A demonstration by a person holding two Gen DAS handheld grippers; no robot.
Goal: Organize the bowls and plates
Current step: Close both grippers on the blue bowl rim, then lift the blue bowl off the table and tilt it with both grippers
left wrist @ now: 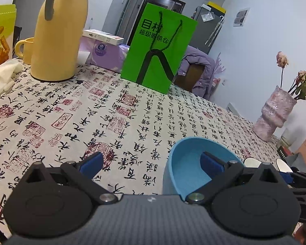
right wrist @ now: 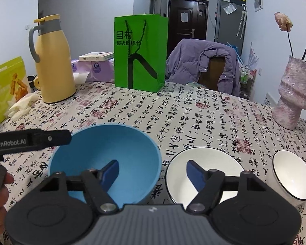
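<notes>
A blue bowl (right wrist: 104, 153) stands upright on the patterned tablecloth; it also shows in the left wrist view (left wrist: 191, 163). A white black-rimmed plate (right wrist: 202, 171) lies to its right, and a white black-rimmed bowl (right wrist: 293, 175) further right. My right gripper (right wrist: 153, 173) is open, low over the gap between blue bowl and plate: its left finger is over the bowl's inside, its right over the plate. My left gripper (left wrist: 153, 163) is open; its right finger is in front of the blue bowl's inside and its left is over the cloth. Its body (right wrist: 28, 140) shows at the left of the right wrist view.
At the table's back stand a yellow thermos (right wrist: 55, 65), a green paper bag (right wrist: 140, 55), tissue packs (right wrist: 95, 69) and a snack box (right wrist: 8, 87). A pink vase with flowers (right wrist: 293, 98) stands at the right. A chair with a purple jacket (right wrist: 206, 65) is behind the table.
</notes>
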